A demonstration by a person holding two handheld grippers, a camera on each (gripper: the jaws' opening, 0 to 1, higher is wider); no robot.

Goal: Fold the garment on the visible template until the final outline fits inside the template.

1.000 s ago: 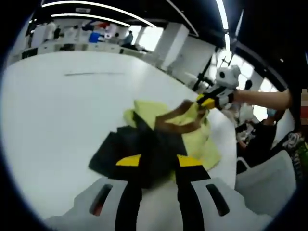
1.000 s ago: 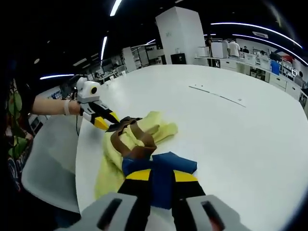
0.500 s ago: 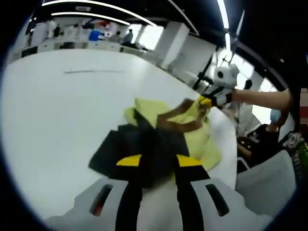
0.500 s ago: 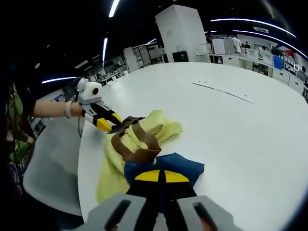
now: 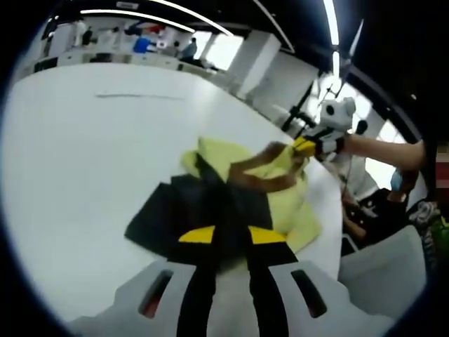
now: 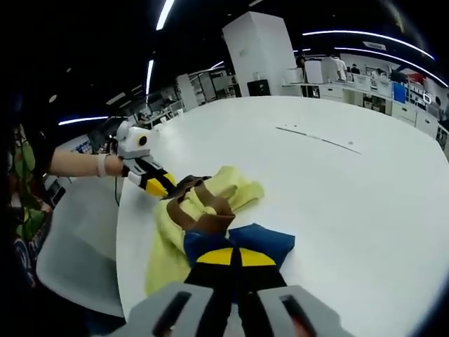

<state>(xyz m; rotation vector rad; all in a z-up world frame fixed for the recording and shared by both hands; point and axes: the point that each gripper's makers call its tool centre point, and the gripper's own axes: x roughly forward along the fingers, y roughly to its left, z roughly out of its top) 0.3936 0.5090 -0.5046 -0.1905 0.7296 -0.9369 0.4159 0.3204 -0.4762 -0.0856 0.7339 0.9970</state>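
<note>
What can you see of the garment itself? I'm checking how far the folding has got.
The garment is soft cloth in pale yellow with brown bands and a dark blue part, lying bunched and creased near the edge of the white table, not flat. The right gripper is shut on its blue part; the left gripper pinches the brown-banded end. In the left gripper view the blue part looks nearly black.

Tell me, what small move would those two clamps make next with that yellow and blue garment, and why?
Probably lift and draw the two held ends apart to spread the cloth. Both the left gripper and the right gripper look shut on the garment, which lies bunched near the edge of the white table, far from any flat, folded outline.
</note>
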